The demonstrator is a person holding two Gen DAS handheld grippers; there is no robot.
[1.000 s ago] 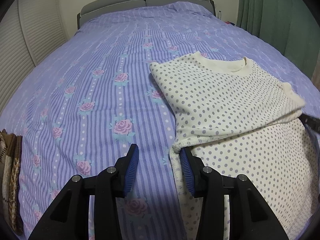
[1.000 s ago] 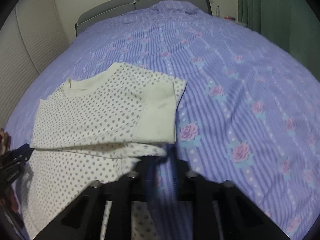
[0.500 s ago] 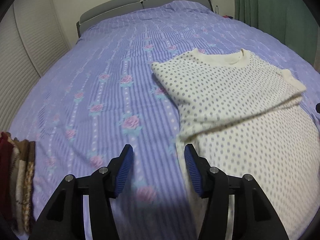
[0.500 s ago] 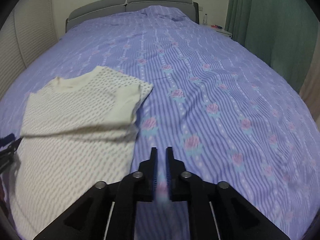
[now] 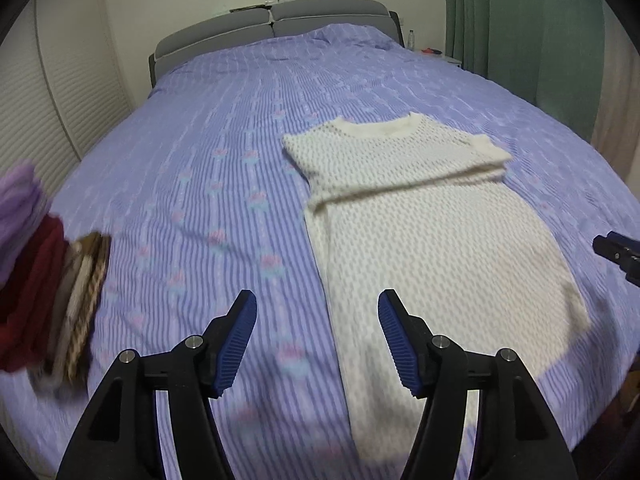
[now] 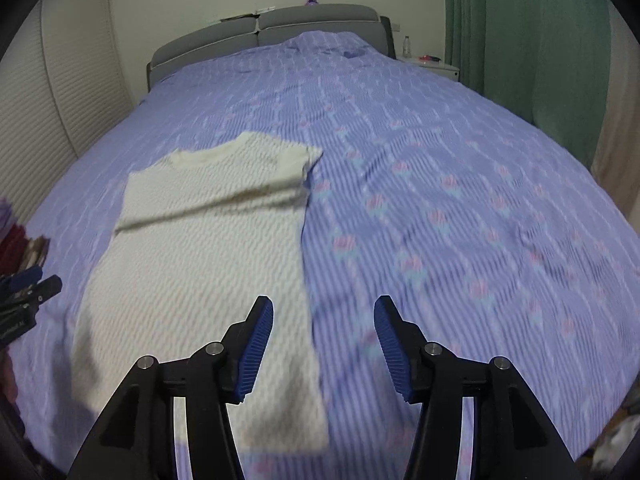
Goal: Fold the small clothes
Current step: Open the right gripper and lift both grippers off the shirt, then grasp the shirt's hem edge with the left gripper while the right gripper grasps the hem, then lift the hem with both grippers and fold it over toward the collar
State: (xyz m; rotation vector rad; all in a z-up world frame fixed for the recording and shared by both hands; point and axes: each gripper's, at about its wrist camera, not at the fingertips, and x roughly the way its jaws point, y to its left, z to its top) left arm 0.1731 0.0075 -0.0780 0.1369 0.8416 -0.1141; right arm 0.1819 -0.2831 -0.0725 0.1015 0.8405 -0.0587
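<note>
A cream polka-dot shirt (image 5: 432, 232) lies flat on the purple floral bedspread (image 5: 224, 152), both sleeves folded in across the chest, collar toward the headboard. It also shows in the right wrist view (image 6: 200, 264). My left gripper (image 5: 318, 336) is open and empty, held above the shirt's lower left edge. My right gripper (image 6: 324, 344) is open and empty, held above the shirt's lower right edge. Each gripper's tip shows at the edge of the other's view, the right gripper (image 5: 618, 254) and the left gripper (image 6: 28, 296).
A stack of folded clothes (image 5: 44, 300), red, purple and brown, sits at the bed's left edge. A grey headboard (image 5: 272, 28) is at the far end. Green curtains (image 5: 520, 20) and a nightstand (image 6: 432, 65) stand at the right.
Both grippers have pulled back and up from the shirt toward the foot of the bed. The right gripper, shut earlier, has opened. The left gripper has opened wider. The sleeves lie folded.
</note>
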